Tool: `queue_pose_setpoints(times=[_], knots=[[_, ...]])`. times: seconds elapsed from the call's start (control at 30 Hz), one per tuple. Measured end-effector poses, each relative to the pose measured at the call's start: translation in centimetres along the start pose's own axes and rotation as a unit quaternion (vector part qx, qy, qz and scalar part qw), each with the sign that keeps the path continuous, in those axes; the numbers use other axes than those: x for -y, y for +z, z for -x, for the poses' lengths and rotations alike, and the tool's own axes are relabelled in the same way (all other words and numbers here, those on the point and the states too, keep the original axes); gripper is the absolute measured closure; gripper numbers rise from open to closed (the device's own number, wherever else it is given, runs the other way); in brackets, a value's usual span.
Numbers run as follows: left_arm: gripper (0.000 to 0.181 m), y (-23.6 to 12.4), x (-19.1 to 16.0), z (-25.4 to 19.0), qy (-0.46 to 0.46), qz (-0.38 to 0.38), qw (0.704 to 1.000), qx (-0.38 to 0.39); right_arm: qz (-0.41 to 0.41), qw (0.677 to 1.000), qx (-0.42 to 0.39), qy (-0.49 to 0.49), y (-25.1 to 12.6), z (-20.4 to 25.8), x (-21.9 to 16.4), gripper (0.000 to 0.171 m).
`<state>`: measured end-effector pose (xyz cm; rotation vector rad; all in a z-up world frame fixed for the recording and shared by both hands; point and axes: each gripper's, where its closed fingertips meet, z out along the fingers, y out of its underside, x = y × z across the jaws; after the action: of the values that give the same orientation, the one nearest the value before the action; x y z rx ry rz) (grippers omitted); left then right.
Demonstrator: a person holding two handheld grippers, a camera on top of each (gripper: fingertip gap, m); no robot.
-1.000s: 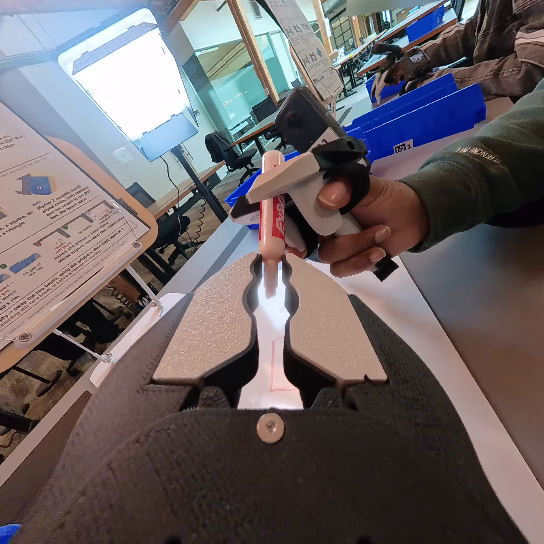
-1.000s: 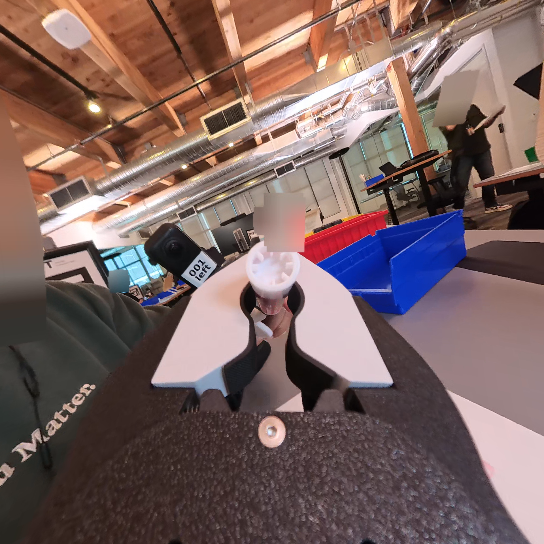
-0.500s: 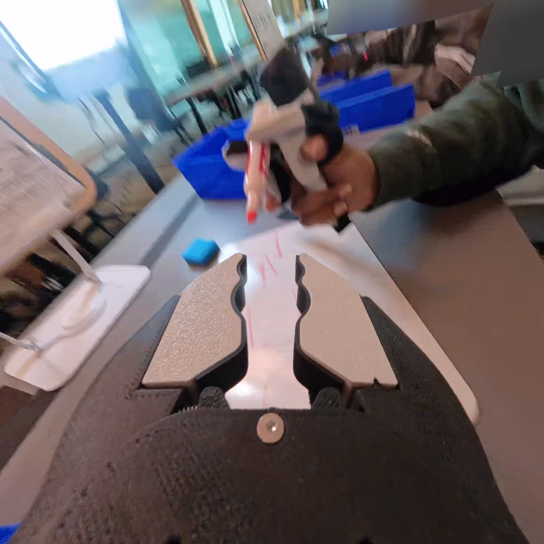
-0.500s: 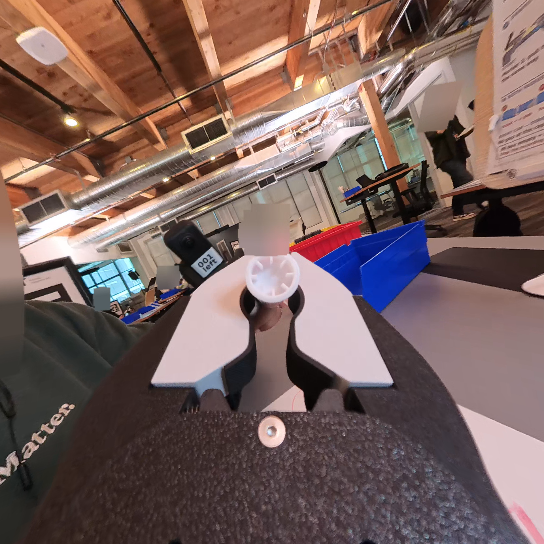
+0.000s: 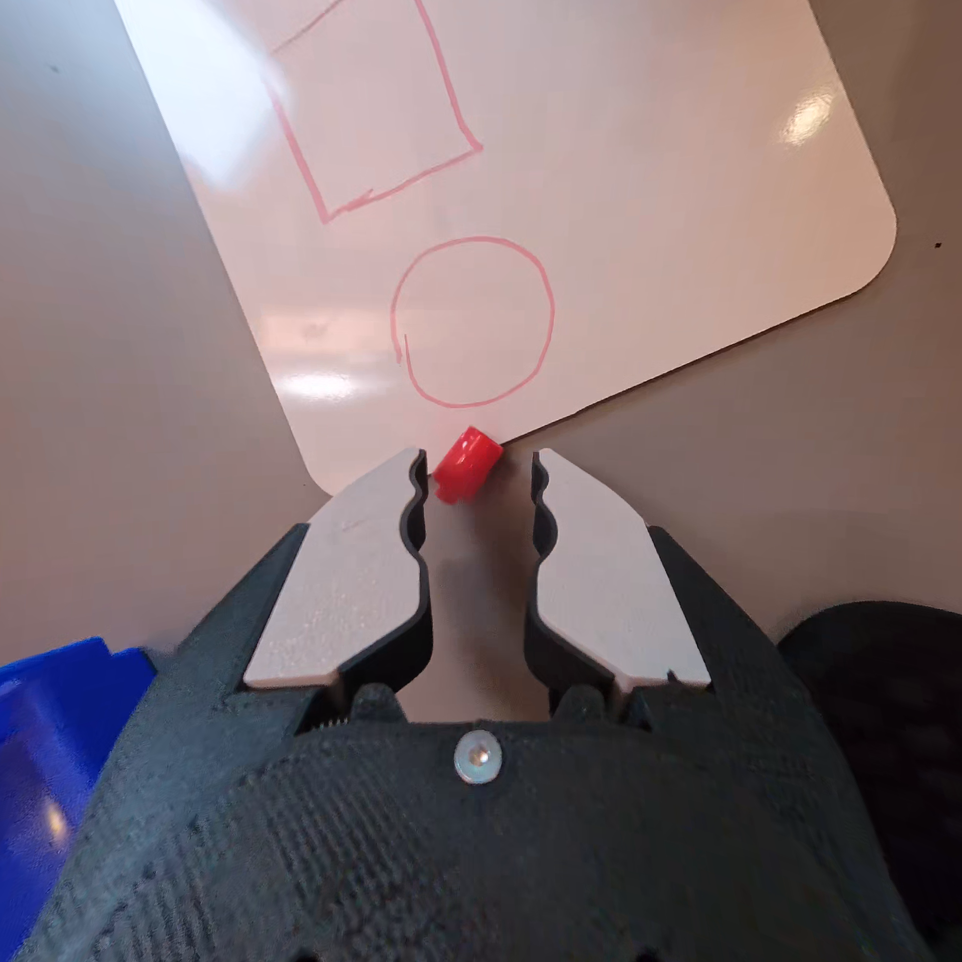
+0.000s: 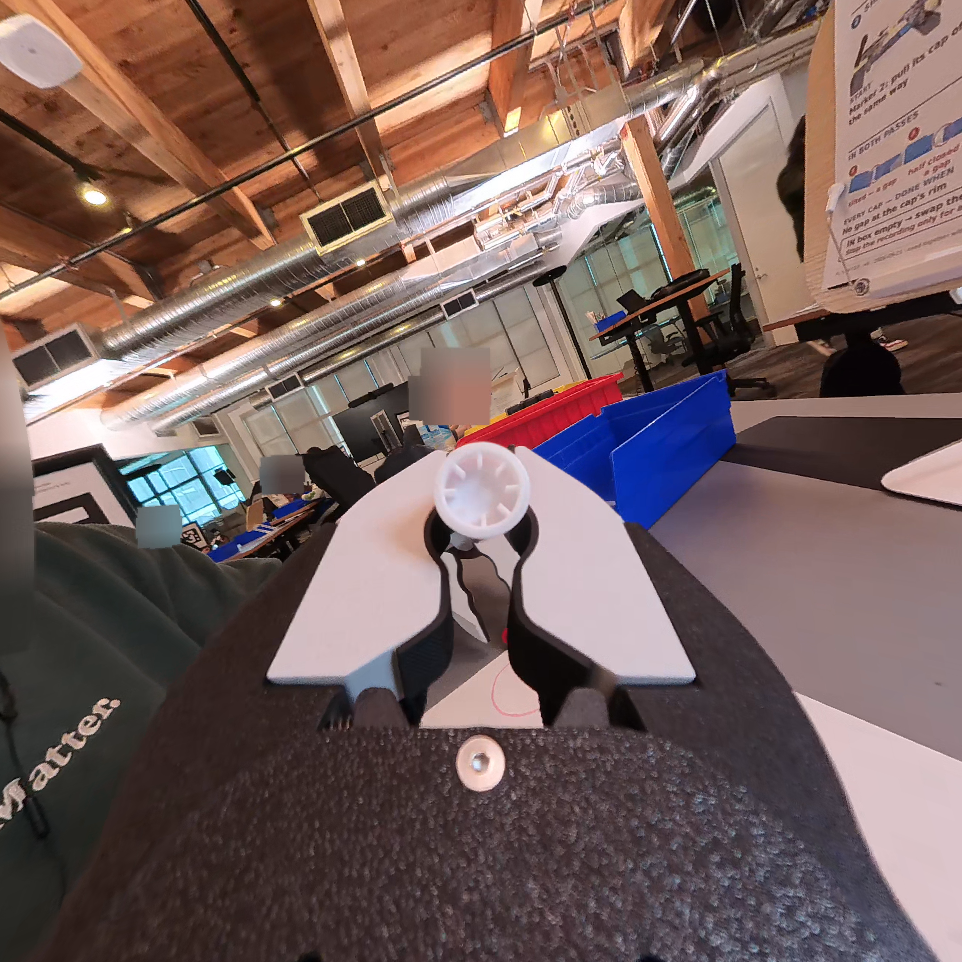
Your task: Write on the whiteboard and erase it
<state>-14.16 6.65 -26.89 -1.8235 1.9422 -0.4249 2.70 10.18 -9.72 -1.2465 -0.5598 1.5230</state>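
The whiteboard (image 5: 650,182) lies flat on the grey table and bears a red square and a red circle. A small red marker cap (image 5: 466,468) lies at the board's near edge. My left gripper (image 5: 479,460) is open and empty, pointing down, with the cap between its fingertips, closer to the left finger. My right gripper (image 6: 481,460) is shut on the marker (image 6: 481,497), whose white butt end faces the camera. Through the right gripper's gap I see the board (image 6: 468,708), part of the red circle and a sliver of the cap (image 6: 504,635). The marker's tip is hidden.
A blue bin (image 5: 47,755) sits at the left gripper's lower left and a dark object (image 5: 885,729) at its lower right. In the right wrist view, a blue bin (image 6: 650,458), a red bin (image 6: 546,411), a sign board (image 6: 895,156) and its white base (image 6: 932,479) stand on the table. About 25 centimetres separates my left fingertips from my right.
My left gripper let go of the marker's lower end, opened, and swung down over the board's near edge, where the red cap now lies. My right gripper keeps hold of the marker.
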Motion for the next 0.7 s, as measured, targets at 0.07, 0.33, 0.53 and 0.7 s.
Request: queue_pose_setpoints(times=[0.07,0.33,0.53,0.7], knots=[[0.144,0.4,-0.4,-0.3,-0.003,0.005,1.0,-0.014,0.004,1.0,0.001,0.003,0.0,-0.1,-0.2,0.152],[0.149,0.3,-1.7,-1.6,-0.023,0.027,0.998,-0.045,0.007,1.0,0.005,0.007,-0.2,-0.1,-0.3,0.152],[0.148,-0.1,-2.2,-2.5,-0.036,-0.017,0.998,-0.046,0.006,1.0,0.005,0.008,-0.4,-0.2,-0.2,0.152],[0.149,-0.3,-1.9,-3.4,-0.041,-0.098,0.993,-0.044,0.004,1.0,0.002,0.013,-0.6,-0.4,-0.2,0.152]])
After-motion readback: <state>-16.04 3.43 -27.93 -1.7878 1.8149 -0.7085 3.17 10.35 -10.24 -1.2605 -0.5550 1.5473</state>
